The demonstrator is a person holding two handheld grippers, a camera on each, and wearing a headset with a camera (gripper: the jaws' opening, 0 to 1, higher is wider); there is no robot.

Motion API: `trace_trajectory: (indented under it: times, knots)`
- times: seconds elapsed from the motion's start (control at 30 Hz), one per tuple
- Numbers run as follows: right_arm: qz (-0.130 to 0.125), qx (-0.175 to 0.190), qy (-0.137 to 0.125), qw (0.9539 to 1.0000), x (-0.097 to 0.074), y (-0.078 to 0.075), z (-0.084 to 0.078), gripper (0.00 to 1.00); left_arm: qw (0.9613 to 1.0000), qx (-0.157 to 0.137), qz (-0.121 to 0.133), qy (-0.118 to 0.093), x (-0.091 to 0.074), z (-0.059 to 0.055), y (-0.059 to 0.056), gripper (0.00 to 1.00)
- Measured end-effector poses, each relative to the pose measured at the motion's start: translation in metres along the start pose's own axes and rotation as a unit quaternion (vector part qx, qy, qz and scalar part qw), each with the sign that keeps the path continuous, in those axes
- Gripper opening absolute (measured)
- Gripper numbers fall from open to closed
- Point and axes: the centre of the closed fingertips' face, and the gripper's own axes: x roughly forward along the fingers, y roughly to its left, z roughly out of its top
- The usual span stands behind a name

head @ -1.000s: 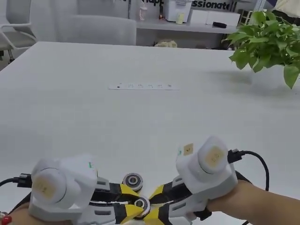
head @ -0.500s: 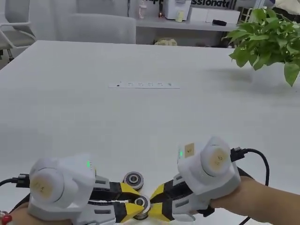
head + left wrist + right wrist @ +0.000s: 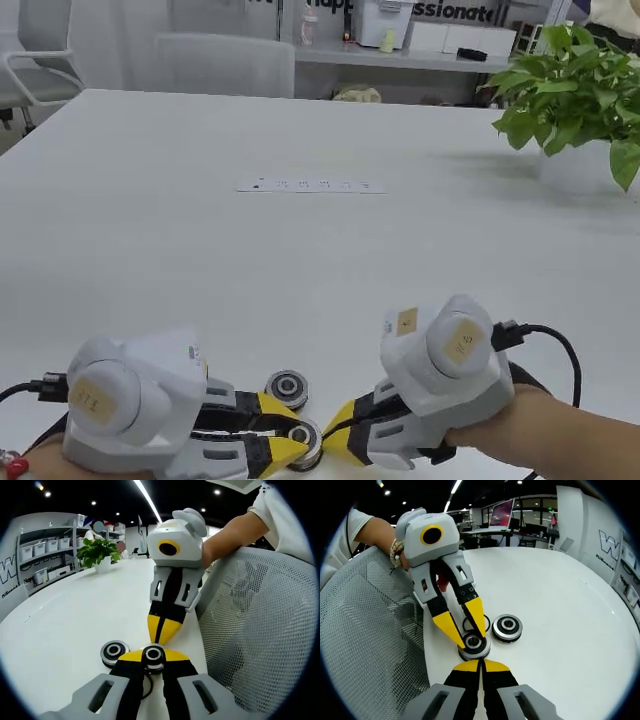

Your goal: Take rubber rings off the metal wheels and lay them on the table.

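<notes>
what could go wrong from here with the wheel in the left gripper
1. The left gripper holds a wheel close to the table edge, by the mesh chair; if it slips, it may roll off.
2. The right gripper has its jaws shut at that wheel's rim; pulling may tug the wheel, not the ring.
3. The second wheel sits close by and could get knocked.

- Head view: high and behind the person's hands, facing forward and down across the white table (image 3: 300, 250). The left gripper (image 3: 288, 428) and right gripper (image 3: 335, 432) sit near, at the bottom edge.
- Left gripper view: low, just above the table, facing along its own jaws straight at the right gripper, very near.
- Right gripper view: equally low, facing back at the left gripper.
- All three views share the metal wheel (image 3: 305, 437) between the tips and a second wheel (image 3: 288, 386) just beside it.
</notes>
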Motion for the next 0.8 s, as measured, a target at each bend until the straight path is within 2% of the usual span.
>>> trace_trajectory:
  times: [0.03,0.13,0.2,0.23,0.33,0.43,0.57,0.67,0.8]
  knots:
    - [0.002,0.036,0.000,0.9993,-0.001,0.000,0.000,0.00,1.0000,0.000,0.000,0.000,0.000,0.000,0.000,0.08]
    - [0.006,0.086,-0.005,0.9963,-0.003,-0.002,0.001,0.00,1.0000,0.001,0.000,0.001,-0.001,0.000,0.000,0.08]
    - [0.002,0.115,-0.020,0.9932,-0.006,-0.006,0.004,0.00,1.0000,0.001,0.000,0.001,-0.001,0.000,0.000,0.08]
    - [0.006,0.141,-0.026,0.9897,-0.007,-0.007,0.006,0.00,1.0000,0.001,0.001,0.001,-0.001,0.000,0.000,0.08]
    - [0.019,0.185,-0.045,0.9816,-0.010,-0.006,0.011,0.00,1.0000,0.000,0.001,0.001,-0.002,-0.001,0.000,0.08]
    - [0.019,0.196,-0.041,0.9795,-0.010,-0.006,0.010,0.00,1.0000,0.001,0.001,0.002,-0.002,-0.001,0.000,0.08]
    - [0.016,0.177,-0.038,0.9833,-0.011,-0.001,0.014,0.00,0.9999,0.006,0.003,0.008,-0.001,0.000,0.000,0.08]
    - [0.019,0.188,-0.040,0.9812,-0.011,-0.001,0.014,0.00,0.9999,0.007,0.001,0.008,0.000,0.000,0.000,0.08]
    - [0.022,0.183,-0.038,0.9821,-0.011,0.001,0.015,0.00,1.0000,0.006,-0.001,0.006,0.000,0.000,-0.001,0.08]
